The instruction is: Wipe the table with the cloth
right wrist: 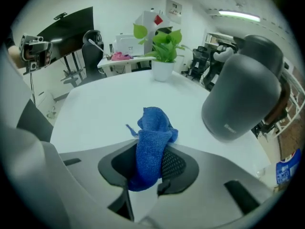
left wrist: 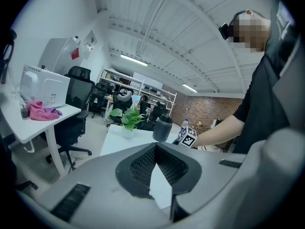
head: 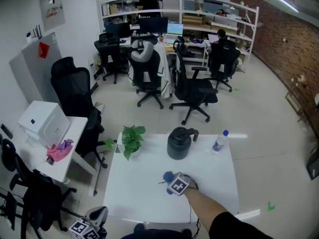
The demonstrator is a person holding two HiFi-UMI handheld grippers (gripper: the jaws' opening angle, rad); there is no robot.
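A blue cloth (right wrist: 153, 128) is bunched between the jaws of my right gripper (right wrist: 150, 149), which is shut on it. Its free end rests on the white table (right wrist: 102, 104). In the head view the right gripper (head: 175, 182) sits at the table's middle front with the cloth (head: 168, 177) poking out to its left, just in front of a dark jug (head: 179, 143). My left gripper (head: 89, 228) hangs low off the table's front left corner. In its own view the left gripper (left wrist: 156, 147) has its fingertips together with nothing between them.
A potted plant (head: 132, 141) stands at the table's back left and a water bottle (head: 220, 142) at the back right. The dark jug (right wrist: 243, 94) looms close on the right gripper's right. A side desk (head: 70, 153) and office chairs (head: 79, 103) stand to the left.
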